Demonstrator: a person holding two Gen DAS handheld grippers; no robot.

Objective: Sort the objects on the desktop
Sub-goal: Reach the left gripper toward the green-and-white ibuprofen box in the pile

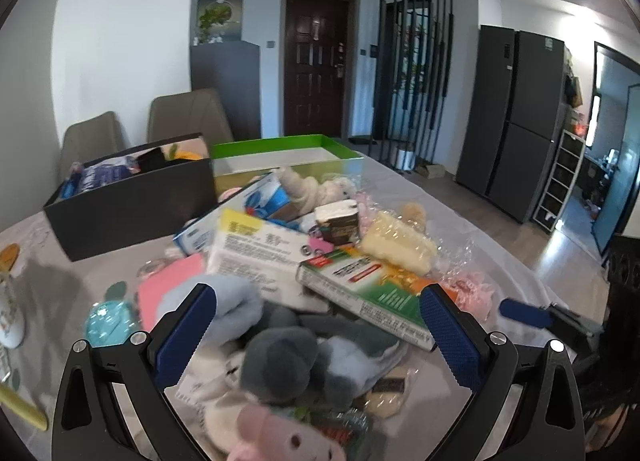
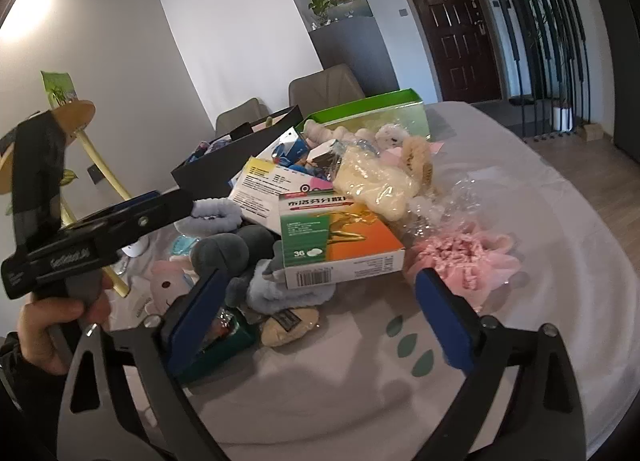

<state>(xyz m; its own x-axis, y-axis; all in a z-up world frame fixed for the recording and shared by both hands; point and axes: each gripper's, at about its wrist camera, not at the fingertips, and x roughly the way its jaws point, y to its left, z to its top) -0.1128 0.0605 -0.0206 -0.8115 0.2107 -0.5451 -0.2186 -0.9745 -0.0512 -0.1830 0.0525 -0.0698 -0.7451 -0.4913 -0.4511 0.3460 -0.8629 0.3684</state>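
Nearest the left wrist camera, the left gripper (image 1: 318, 321) hung with its blue fingers (image 1: 186, 335) spread wide and empty over a grey and pale-blue plush toy (image 1: 280, 345), not pressing on it. At the far left of the tabletop (image 1: 52, 285) stood a black box (image 1: 132, 197) that already held several items, and just right of it a green box (image 1: 280, 151) whose white inside looked bare. That suggested the sorting had barely begun: most things still lay in one heap in the middle. The heap included a white medicine box (image 1: 256, 253), a green-and-orange medicine box (image 2: 340, 237) resting on top, a cream plush in clear wrap (image 2: 372, 181) and, at the right edge, a pink frilly item (image 2: 464, 257). In the right wrist view, the right gripper (image 2: 320, 313) also stood well open with nothing held, its fingers on either side of the near end of the green-and-orange box, apart from it. Nearly the whole pile remained to be sorted.
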